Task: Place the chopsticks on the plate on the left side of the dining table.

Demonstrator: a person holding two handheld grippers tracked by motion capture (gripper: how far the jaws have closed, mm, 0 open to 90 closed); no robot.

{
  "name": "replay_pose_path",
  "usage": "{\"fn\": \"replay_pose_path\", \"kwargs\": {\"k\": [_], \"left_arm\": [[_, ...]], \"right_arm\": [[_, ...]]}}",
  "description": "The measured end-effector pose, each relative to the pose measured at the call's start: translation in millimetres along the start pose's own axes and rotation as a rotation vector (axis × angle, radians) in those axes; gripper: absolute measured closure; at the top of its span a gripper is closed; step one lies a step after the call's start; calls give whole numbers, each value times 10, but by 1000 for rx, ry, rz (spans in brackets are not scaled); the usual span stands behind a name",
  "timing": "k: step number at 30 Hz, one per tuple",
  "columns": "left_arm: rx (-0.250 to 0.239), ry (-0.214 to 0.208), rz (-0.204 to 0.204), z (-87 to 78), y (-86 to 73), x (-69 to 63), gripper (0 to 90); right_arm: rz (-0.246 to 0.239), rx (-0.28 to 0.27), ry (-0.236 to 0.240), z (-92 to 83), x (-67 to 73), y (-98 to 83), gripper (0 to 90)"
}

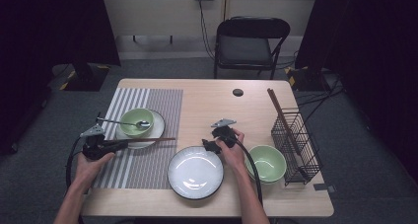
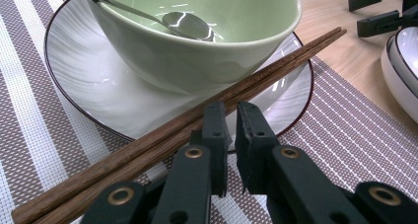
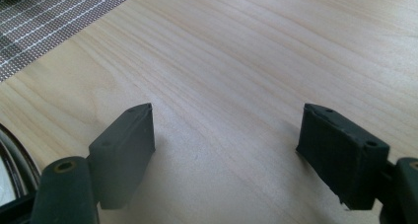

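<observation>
A pair of brown wooden chopsticks [image 1: 153, 140] [image 2: 276, 68] lies slanted across the near rim of a white plate [image 1: 156, 130] [image 2: 98, 86] and onto the striped placemat [image 1: 148, 169] [image 2: 345, 135]. On that plate stands a green bowl [image 1: 135, 120] [image 2: 197, 56] with a metal spoon [image 1: 129, 122] [image 2: 187, 24] in it. My left gripper [image 1: 121, 144] [image 2: 231, 115] is shut, a thin slit between its jaws and nothing in it; its tips sit at the near edge of the chopsticks. My right gripper [image 1: 209, 145] [image 3: 226, 135] stands open over bare wood [image 3: 236, 61].
A large white plate [image 1: 195, 172] [image 2: 401, 61] sits at the front centre, beside the right gripper. A second green bowl [image 1: 268, 162] stands right of it. A black wire rack [image 1: 296, 145] with chopsticks [image 1: 278, 108] is at the right edge. A folding chair [image 1: 251, 41] stands beyond the table.
</observation>
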State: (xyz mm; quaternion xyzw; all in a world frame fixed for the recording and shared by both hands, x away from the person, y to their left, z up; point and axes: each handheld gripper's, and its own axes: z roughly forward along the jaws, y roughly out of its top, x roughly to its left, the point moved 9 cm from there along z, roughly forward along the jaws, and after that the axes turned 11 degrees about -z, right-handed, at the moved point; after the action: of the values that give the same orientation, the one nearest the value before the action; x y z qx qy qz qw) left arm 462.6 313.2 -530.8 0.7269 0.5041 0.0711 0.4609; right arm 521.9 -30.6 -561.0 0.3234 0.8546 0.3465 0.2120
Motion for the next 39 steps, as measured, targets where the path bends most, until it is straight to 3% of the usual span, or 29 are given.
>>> {"fn": "replay_pose_path", "kwargs": {"k": [31, 34, 39], "left_arm": [[-4, 7, -7, -2, 6, 3, 791], [-13, 25, 3, -34, 11, 36, 786], [-19, 20, -5, -76, 12, 66, 785]], "right_arm": [[0, 0, 0, 0, 0, 0, 210], [-1, -1, 0, 0, 0, 1, 210], [1, 0, -1, -1, 0, -1, 210]]}}
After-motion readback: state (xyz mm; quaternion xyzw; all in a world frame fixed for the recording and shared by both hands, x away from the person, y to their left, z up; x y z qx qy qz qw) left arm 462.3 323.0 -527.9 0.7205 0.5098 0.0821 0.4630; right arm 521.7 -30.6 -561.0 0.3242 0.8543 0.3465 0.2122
